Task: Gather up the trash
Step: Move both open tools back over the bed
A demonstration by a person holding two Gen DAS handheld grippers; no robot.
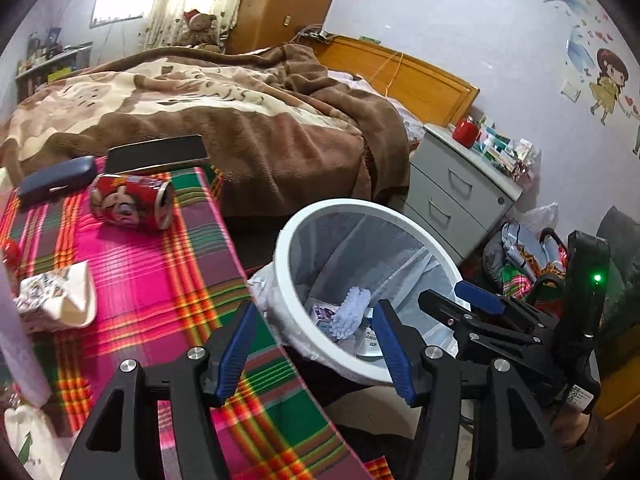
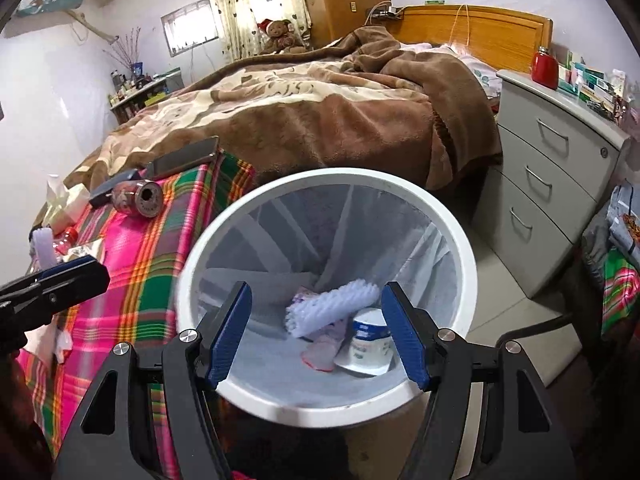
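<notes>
Two grippers: both stand open with nothing between the blue pads; the left gripper point(image 1: 316, 350) hangs over the table's right edge, the right gripper point(image 2: 316, 334) over the mouth of the bin point(image 2: 460, 248).
Bin contents: a white foam net sleeve point(image 2: 332, 306), a small white tub point(image 2: 370, 342) and a pinkish wrapper point(image 2: 320, 354) lie on the clear liner at the bottom.
Trash on the table: a dented red can point(image 1: 132, 202) lies on its side near the far edge of the plaid cloth point(image 1: 160, 280); a crumpled paper wrapper point(image 1: 56, 296) lies near the left edge.
Left view only: the right gripper's body with a green light, and a heap of bags point(image 1: 520, 256) on the floor past the bin.
Right view only: the can's open end, the full bottom of the bin, and three drawers of the grey cabinet point(image 2: 552, 200).
Other things: a dark glasses case point(image 1: 56, 182) and a dark flat case point(image 1: 156, 154) at the table's far edge, with the bed point(image 1: 240, 120) behind.
In the way: each gripper's fingers cover part of the bin's near rim.
</notes>
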